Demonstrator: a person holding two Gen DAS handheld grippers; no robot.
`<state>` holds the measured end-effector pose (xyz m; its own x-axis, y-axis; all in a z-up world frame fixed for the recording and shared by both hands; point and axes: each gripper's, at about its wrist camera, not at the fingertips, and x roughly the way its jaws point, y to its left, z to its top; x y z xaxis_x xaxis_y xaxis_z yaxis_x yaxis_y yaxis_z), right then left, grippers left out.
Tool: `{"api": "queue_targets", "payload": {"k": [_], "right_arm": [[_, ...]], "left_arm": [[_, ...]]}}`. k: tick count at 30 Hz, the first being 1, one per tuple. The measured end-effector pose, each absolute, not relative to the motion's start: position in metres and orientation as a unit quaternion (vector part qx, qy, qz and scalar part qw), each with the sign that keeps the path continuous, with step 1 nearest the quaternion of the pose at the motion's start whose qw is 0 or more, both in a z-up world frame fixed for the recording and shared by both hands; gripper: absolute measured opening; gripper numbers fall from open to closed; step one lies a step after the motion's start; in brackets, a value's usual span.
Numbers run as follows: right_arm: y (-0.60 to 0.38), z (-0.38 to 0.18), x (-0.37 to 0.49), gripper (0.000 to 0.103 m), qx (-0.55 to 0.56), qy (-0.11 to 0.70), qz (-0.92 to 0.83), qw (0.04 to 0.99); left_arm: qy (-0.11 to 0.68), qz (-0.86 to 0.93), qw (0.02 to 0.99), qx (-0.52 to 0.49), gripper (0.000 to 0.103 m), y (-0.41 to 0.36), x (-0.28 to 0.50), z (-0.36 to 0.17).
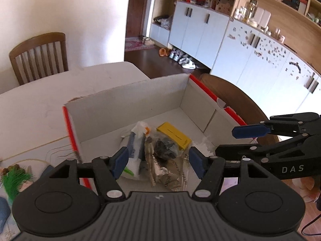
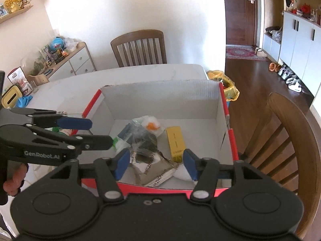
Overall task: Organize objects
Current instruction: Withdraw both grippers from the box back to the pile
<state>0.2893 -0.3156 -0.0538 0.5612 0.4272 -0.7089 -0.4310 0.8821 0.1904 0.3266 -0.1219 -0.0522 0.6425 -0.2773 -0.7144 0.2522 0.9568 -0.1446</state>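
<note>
A white cardboard box with red edges (image 1: pixel 128 100) (image 2: pixel 160 94) stands on the white table. Inside it lie a yellow box (image 1: pixel 174 136) (image 2: pixel 175 142), a clear bag with dark contents (image 1: pixel 164 146) (image 2: pixel 143 140), a brown printed packet (image 1: pixel 166 177) (image 2: pixel 154 172) and a white bag with an orange spot (image 2: pixel 150 125). My left gripper (image 1: pixel 158 161) is open above the box's near left side, holding nothing. My right gripper (image 2: pixel 153 161) is open above the near edge, holding nothing. Each gripper shows in the other's view, the right gripper (image 1: pixel 248 130) and the left gripper (image 2: pixel 74 123).
A wooden chair (image 2: pixel 140 47) stands behind the table, another wooden chair (image 2: pixel 280 132) at the box's right. A green toy (image 1: pixel 14 178) lies on the table left of the box. A yellow tissue box (image 2: pixel 11 98) and sideboard (image 2: pixel 66 60) are at far left.
</note>
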Motion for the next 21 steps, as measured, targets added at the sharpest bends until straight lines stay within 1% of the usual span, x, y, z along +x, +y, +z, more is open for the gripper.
{"api": "queue_targets", "payload": {"k": [4, 5, 6, 8, 10, 14, 16, 18, 21], "right_arm": [[-0.31, -0.05, 0.283, 0.065, 0.004, 0.395, 0.235, 0.888], [-0.308, -0.049, 0.281, 0.069, 0.005, 0.393, 0.232, 0.89], [-0.306, -0.049, 0.279, 0.073, 0.007, 0.392, 0.23, 0.891], [-0.302, -0.046, 0.274, 0.076, 0.009, 0.388, 0.227, 0.893], [-0.297, -0.043, 0.269, 0.079, 0.011, 0.384, 0.223, 0.896], [-0.284, -0.037, 0.259, 0.083, 0.018, 0.378, 0.221, 0.899], [-0.277, -0.033, 0.254, 0.086, 0.02, 0.373, 0.219, 0.901], [-0.268, -0.029, 0.248, 0.091, 0.023, 0.369, 0.219, 0.903], [-0.253, -0.025, 0.242, 0.093, 0.025, 0.366, 0.22, 0.904]], "left_arm": [[0.387, -0.138, 0.911, -0.028, 0.066, -0.11, 0.316, -0.045], [0.383, -0.137, 0.913, -0.029, 0.067, -0.107, 0.314, -0.044], [0.38, -0.137, 0.914, -0.03, 0.071, -0.104, 0.31, -0.041], [0.372, -0.138, 0.917, -0.031, 0.074, -0.098, 0.304, -0.038], [0.366, -0.141, 0.919, -0.033, 0.074, -0.092, 0.298, -0.035], [0.36, -0.143, 0.921, -0.036, 0.081, -0.078, 0.287, -0.03], [0.356, -0.146, 0.922, -0.039, 0.082, -0.069, 0.281, -0.028], [0.356, -0.146, 0.922, -0.041, 0.085, -0.06, 0.277, -0.027], [0.352, -0.143, 0.924, -0.045, 0.089, -0.044, 0.269, -0.024]]}}
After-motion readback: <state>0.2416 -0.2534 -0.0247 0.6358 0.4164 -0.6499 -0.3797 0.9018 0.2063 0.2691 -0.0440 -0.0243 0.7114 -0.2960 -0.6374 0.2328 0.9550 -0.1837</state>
